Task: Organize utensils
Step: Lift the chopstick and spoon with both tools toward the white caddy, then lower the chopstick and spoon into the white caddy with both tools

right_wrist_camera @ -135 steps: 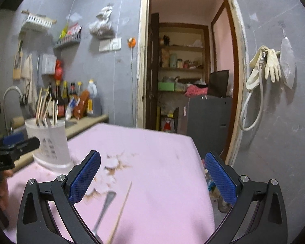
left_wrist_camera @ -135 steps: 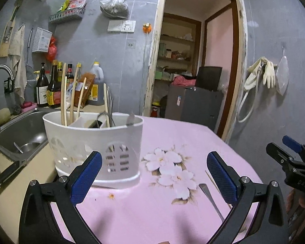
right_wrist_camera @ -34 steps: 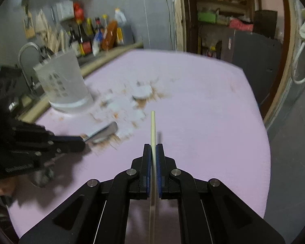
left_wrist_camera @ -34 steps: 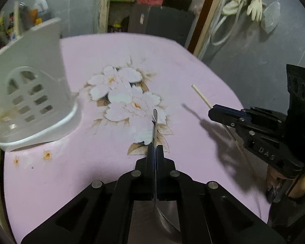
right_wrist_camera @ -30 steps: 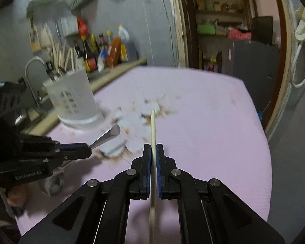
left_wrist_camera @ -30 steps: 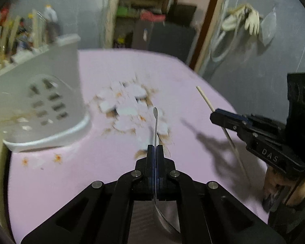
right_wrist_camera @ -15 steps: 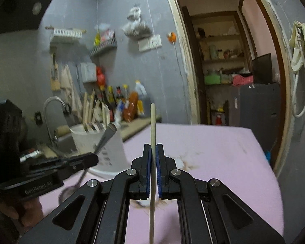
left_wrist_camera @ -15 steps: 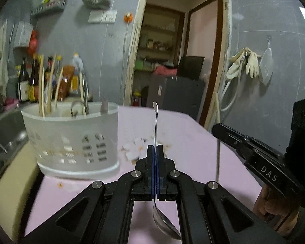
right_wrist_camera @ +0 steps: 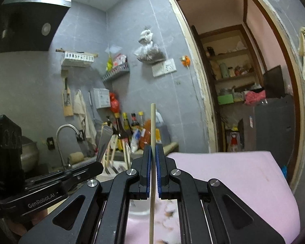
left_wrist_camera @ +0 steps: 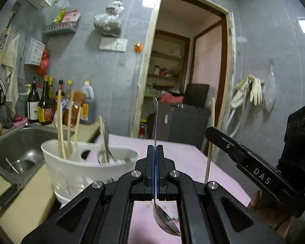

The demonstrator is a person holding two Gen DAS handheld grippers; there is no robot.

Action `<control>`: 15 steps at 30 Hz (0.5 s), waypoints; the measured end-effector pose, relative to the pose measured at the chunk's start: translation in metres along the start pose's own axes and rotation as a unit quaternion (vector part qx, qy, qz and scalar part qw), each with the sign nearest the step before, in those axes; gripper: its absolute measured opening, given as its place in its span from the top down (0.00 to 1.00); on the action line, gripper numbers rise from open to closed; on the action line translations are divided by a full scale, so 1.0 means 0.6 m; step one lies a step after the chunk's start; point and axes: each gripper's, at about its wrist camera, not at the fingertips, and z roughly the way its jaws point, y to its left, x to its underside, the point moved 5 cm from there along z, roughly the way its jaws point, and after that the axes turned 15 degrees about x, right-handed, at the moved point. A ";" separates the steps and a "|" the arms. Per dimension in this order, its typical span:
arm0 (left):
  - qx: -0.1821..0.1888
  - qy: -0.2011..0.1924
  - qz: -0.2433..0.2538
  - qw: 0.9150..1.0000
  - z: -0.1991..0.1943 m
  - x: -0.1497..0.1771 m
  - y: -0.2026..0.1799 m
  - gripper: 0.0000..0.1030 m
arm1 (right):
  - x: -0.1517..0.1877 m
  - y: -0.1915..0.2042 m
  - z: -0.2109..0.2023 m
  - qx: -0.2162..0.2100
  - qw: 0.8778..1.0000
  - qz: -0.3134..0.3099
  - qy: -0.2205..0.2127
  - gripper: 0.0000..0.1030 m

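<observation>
My left gripper [left_wrist_camera: 156, 152] is shut on a metal spoon [left_wrist_camera: 155, 122], held upright with its bowl down behind the pads. The white utensil holder [left_wrist_camera: 87, 172] stands just left of it on the pink table [left_wrist_camera: 185, 152], with wooden chopsticks and metal utensils inside. My right gripper [right_wrist_camera: 151, 152] is shut on a single wooden chopstick [right_wrist_camera: 152, 126], held upright. In the left wrist view the right gripper [left_wrist_camera: 211, 134] and its chopstick [left_wrist_camera: 210, 138] are close on the right. In the right wrist view the left gripper [right_wrist_camera: 97, 166] with the spoon handle [right_wrist_camera: 104, 142] is at left; the holder is mostly hidden.
A steel sink [left_wrist_camera: 20, 148] with a faucet [right_wrist_camera: 66, 138] lies left of the table. Sauce bottles [left_wrist_camera: 42, 103] line the counter by the grey wall. An open doorway [left_wrist_camera: 185, 81] and a dark cabinet [left_wrist_camera: 185, 122] are behind the table.
Both grippers closed on the spoon and the chopstick lying on the table, lifted them upright and moved toward the holder. The holder is now nearer in the left wrist view.
</observation>
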 end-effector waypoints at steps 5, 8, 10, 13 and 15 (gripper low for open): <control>-0.012 -0.020 -0.009 1.000 -0.013 -0.044 0.038 1.00 | -0.033 0.033 0.018 -0.011 1.000 0.000 -0.023 0.97; -0.022 -0.033 -0.019 0.999 -0.020 -0.071 0.066 1.00 | -0.057 0.052 0.034 -0.019 0.999 0.005 -0.038 0.97; -0.028 -0.039 -0.032 0.998 -0.024 -0.090 0.090 1.00 | -0.070 0.060 0.047 -0.028 0.999 0.016 -0.044 0.97; -0.040 -0.051 -0.052 0.997 -0.030 -0.114 0.129 1.00 | -0.092 0.073 0.074 -0.040 0.997 0.033 -0.052 0.97; -0.055 -0.060 -0.054 0.995 -0.034 -0.130 0.154 1.00 | -0.102 0.081 0.091 -0.042 0.997 0.038 -0.059 0.97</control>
